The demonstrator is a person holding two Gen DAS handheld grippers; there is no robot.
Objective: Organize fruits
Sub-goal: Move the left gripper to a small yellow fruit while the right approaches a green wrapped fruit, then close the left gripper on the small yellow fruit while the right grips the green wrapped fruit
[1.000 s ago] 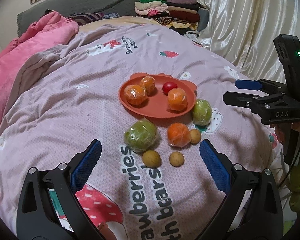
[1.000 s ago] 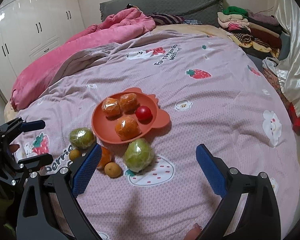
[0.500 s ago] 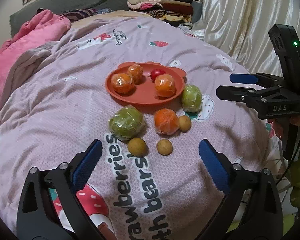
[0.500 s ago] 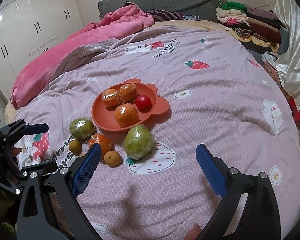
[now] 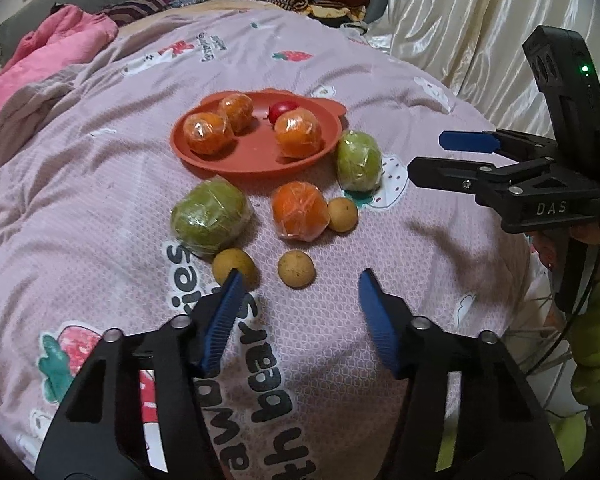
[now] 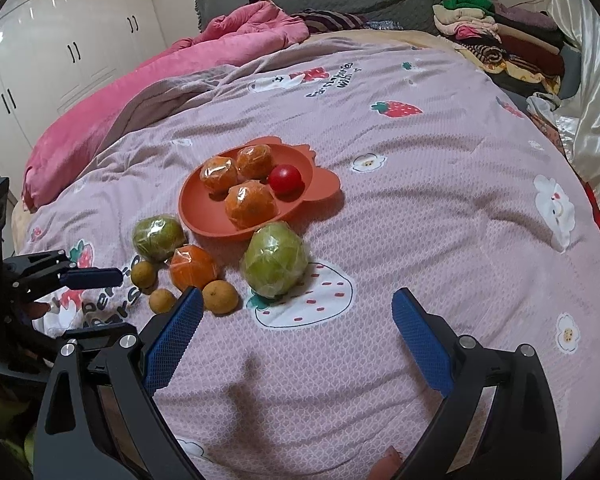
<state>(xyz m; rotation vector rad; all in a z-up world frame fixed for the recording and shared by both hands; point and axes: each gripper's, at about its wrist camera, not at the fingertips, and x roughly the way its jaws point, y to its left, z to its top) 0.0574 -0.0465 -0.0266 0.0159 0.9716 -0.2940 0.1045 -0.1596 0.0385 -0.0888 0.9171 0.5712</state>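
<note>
An orange plate (image 5: 256, 162) (image 6: 204, 216) on the pink bedspread holds three wrapped oranges and a red tomato (image 6: 285, 179). In front of it lie two wrapped green fruits (image 5: 209, 218) (image 5: 358, 160), a wrapped orange (image 5: 299, 210) and three small brown fruits (image 5: 296, 269). My left gripper (image 5: 298, 292) is open but narrower than before, just short of the nearest brown fruits, and it shows in the right wrist view (image 6: 88, 300). My right gripper (image 6: 296, 320) is open and empty, near the green fruit (image 6: 275, 264); it also shows in the left wrist view (image 5: 452, 156).
A pink quilt (image 6: 148, 92) lies bunched at the bed's far left. Folded clothes (image 6: 500, 44) are stacked at the far right by a shiny curtain (image 5: 480, 20). White wardrobes (image 6: 52, 40) stand left of the bed.
My left gripper has moved in toward the small brown fruits and its jaws have narrowed. My right gripper has edged closer to the fruits and stays wide open.
</note>
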